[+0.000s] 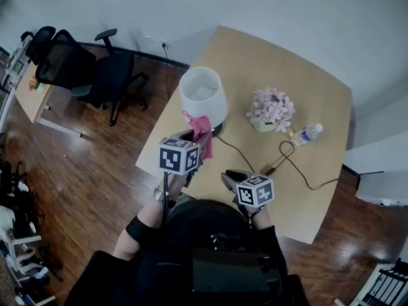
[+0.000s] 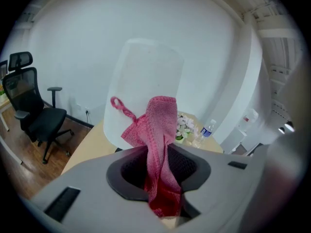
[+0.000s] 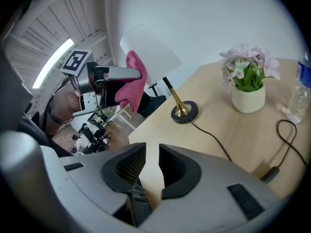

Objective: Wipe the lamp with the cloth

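Cloth (image 2: 158,125) clamped in fingers (image 2: 190,166) of left gripper (image 2: 158,152), against near side of lamp (image 2: 146,76), right gripper (image 3: 152,154) empty, fingers (image 3: 179,168) slightly apart, over near tabletop (image 3: 218,125) edge

this looks like an office. 2 black swivel chairs (image 1: 64,62) with armrests and wheeled bases stand on the dark wood floor (image 1: 83,177) at the far left, beside a small desk (image 1: 29,91). a large pale wood table (image 1: 325,101) stands near plain white walls (image 1: 287,11), with a socket (image 1: 164,44) low on the far wall. on the table are a lamp (image 1: 203,94), a pot of flowers (image 1: 271,110), a water bottle (image 1: 309,132) and a trailing black cable (image 1: 305,176).
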A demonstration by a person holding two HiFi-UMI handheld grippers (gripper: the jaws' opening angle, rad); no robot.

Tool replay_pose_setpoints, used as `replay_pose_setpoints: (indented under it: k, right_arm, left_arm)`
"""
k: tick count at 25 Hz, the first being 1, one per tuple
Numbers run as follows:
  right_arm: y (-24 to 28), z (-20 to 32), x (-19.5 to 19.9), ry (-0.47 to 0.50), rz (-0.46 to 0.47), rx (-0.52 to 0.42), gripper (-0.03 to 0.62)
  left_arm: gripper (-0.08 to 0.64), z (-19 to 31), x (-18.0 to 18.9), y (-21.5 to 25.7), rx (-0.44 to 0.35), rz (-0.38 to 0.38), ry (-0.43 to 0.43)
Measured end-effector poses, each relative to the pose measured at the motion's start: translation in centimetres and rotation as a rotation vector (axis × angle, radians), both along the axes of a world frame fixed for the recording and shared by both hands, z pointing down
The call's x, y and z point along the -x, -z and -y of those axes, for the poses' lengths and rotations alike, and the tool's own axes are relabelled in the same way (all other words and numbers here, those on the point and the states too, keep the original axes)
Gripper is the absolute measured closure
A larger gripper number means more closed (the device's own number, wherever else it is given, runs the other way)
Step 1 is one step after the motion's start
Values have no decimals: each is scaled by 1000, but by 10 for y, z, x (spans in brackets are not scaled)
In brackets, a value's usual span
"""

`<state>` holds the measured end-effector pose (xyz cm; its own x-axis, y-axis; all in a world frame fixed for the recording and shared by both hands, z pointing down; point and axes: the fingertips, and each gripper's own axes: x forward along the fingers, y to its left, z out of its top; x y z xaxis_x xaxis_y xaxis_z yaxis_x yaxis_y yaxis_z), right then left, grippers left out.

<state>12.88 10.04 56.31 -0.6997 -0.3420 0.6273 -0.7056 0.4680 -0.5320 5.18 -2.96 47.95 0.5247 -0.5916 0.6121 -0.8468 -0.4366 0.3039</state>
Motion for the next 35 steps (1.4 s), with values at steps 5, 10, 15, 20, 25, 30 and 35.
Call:
replay_pose_setpoints:
  k: [5,10,15,20,25,30,35]
  right_arm:
    - [0,-7,1,12,12,18,500]
    - [-7,-12,-8,2,6,19,500]
    - [-6,-15,-21,-26,13,19,500]
    - [-7,-16,-34,-42,19,19,500]
    - [-6,-16,-39,-37,35,11,500]
    - [-8,-18,-37,-22,70,12,500]
    - [-8,-21,-38,-13,73,12,500]
  left_arm:
    - [442,-4,-3,-26,47,14,-4]
    - [442,-12,-6,-52,98,46,-8]
    - [442,-33,-17,-77,152,83,-68]
    - [443,-51,-31,-58,107,121,-155]
    - [445,-42,-43,27,-57,87,-175]
    - [445,-18,-69,106,-169,-73,-128]
    - [445,13,-57,108,-149,-152,33]
